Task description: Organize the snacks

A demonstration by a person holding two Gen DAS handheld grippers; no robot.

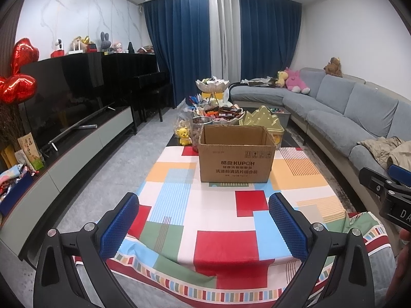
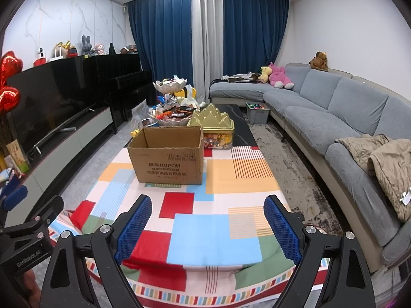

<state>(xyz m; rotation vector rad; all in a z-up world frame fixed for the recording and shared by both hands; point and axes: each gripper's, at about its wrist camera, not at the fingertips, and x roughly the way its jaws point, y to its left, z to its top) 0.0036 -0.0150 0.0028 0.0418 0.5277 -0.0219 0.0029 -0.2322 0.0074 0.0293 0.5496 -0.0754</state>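
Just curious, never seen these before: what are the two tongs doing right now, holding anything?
Left tongs: open, holding nothing.
Right tongs: open, holding nothing.

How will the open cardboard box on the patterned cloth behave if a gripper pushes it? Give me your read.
The cardboard box looks empty from here, so probably light and quick to slide. It sits on a loose tablecloth, which may bunch up and drag along. Its thin open-top walls would likely flex under a pinch rather than hold stiff.
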